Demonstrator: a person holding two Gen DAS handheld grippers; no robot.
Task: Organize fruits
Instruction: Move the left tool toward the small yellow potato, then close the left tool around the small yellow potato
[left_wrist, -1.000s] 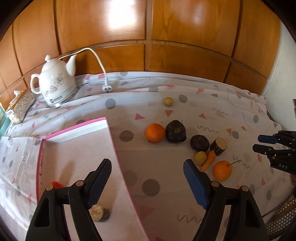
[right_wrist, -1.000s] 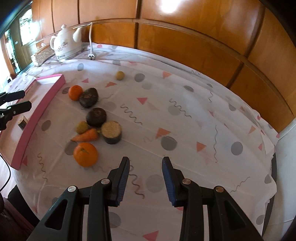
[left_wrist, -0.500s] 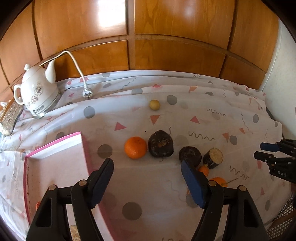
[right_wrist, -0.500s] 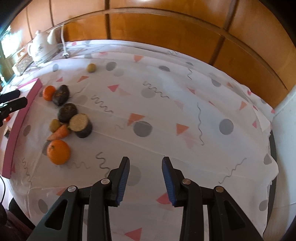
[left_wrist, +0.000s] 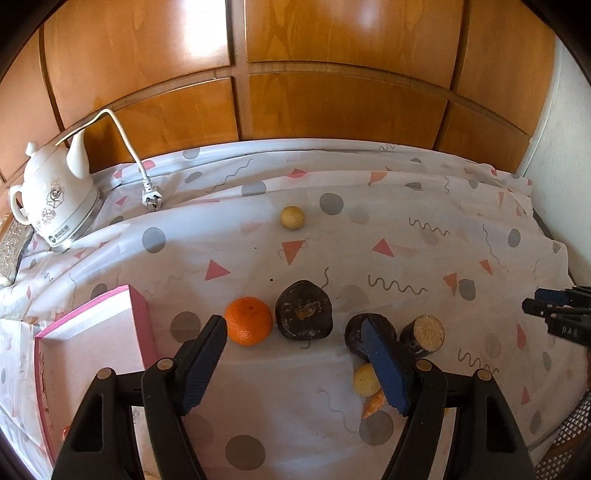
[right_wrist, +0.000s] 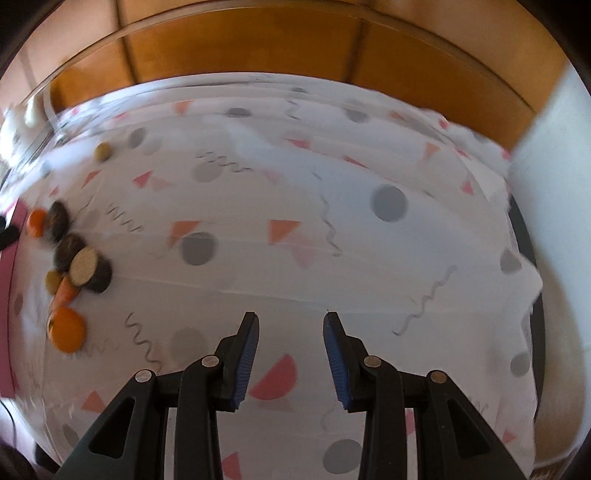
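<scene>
My left gripper (left_wrist: 293, 328) is open and empty above the cloth, just short of an orange (left_wrist: 249, 320) and a dark fruit (left_wrist: 304, 315). A second dark fruit (left_wrist: 356, 332), a cut dark piece with a pale face (left_wrist: 423, 334), a small yellow fruit (left_wrist: 365, 379) and a carrot (left_wrist: 373, 404) lie behind its right finger. A small yellow ball (left_wrist: 292, 218) lies farther back. The pink box (left_wrist: 88, 339) is at the left. My right gripper (right_wrist: 290, 323) is open and empty over bare cloth; the fruit cluster (right_wrist: 83, 271) and another orange (right_wrist: 67, 329) lie at its far left.
A white kettle (left_wrist: 57, 199) with a loose cord and plug (left_wrist: 152, 196) stands at the back left. Wooden panels (left_wrist: 332, 92) back the table. The right gripper shows at the right edge of the left wrist view (left_wrist: 561, 314). The table edge drops off at the right (right_wrist: 524, 266).
My left gripper has moved right and forward, from over the pink box toward the orange and dark fruits. My right gripper has swung right, so the fruits have slid to its left edge.
</scene>
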